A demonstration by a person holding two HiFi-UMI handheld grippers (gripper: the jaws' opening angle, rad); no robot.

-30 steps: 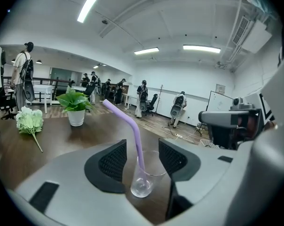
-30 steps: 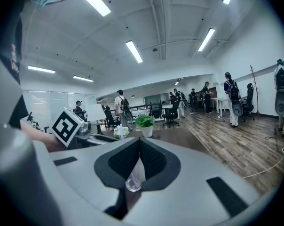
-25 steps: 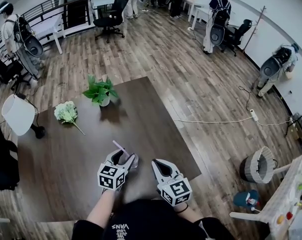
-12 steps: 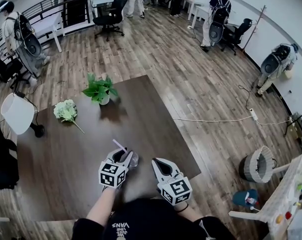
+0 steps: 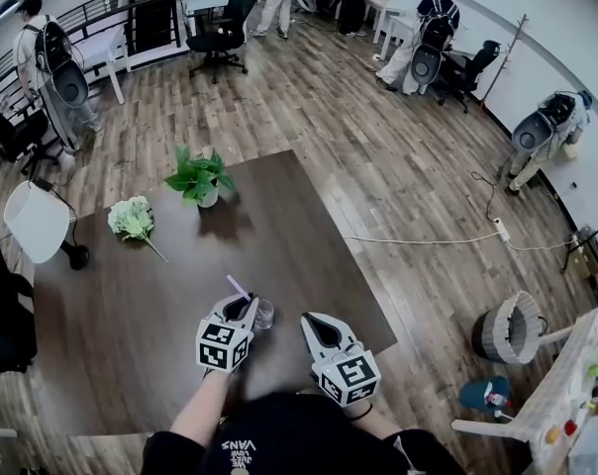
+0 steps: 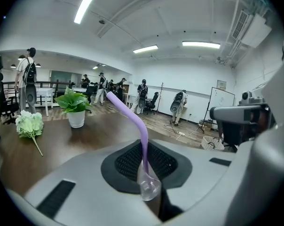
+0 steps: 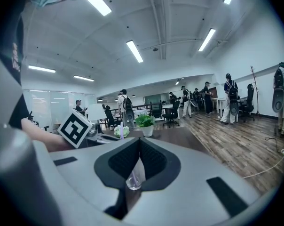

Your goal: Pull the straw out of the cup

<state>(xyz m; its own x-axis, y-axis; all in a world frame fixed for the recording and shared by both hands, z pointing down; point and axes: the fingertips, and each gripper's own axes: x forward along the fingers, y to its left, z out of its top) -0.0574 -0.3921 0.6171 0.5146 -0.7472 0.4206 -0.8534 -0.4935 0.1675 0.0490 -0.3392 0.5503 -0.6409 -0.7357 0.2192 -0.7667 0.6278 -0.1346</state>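
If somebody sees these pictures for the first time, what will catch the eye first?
The purple straw stands out, rising bent from a small clear cup at the near side of the dark table; the jaws of the left gripper have just been closing, with the straw between them. Farther back on the table are a green potted plant and a bunch of white flowers.

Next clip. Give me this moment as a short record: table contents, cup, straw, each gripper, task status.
table: dark table with a cup, potted plant and flower bunch
cup: cup is clear and small, at the left gripper's tips
straw: straw is purple and bent, in the cup
left gripper: left gripper jaws have just been closing; shut on the straw above the cup
right gripper: right gripper jaws shut, empty, apart from the cup
status: straw not yet out
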